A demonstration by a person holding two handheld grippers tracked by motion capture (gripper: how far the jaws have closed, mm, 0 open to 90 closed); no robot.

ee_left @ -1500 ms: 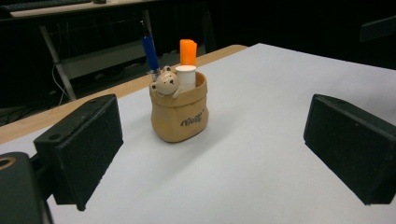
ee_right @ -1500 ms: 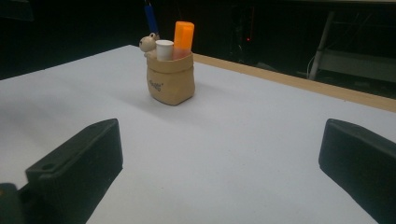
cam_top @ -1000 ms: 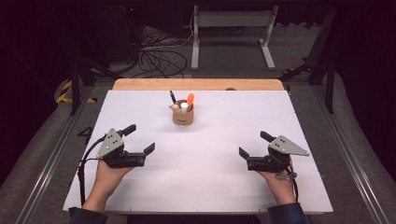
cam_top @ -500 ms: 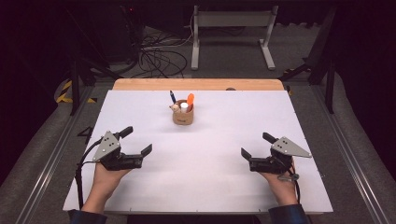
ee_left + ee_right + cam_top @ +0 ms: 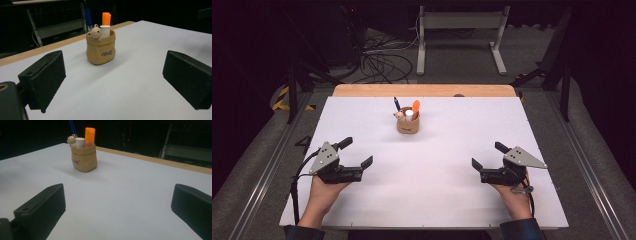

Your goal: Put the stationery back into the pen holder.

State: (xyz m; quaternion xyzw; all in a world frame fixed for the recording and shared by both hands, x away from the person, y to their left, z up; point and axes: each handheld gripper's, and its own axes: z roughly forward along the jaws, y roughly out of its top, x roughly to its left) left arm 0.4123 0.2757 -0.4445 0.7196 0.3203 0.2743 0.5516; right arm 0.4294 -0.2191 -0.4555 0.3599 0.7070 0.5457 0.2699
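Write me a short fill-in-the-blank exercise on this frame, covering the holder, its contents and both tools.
1. The tan pen holder stands on the white table, nearer its ____ edge.
2. The tallest marker in the holder has an ____ cap.
3. The left tool and the right tool both have their jaws ____.
4. A small ____ figure peeks over the holder's rim.

Missing words: far; orange; open; bear

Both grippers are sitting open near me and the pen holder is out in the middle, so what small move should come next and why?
Probably ease the right gripper forward toward the tan holder. Both it and the left gripper sit open and empty, well short of the holder, and the orange marker stands tallest, clear to pinch.
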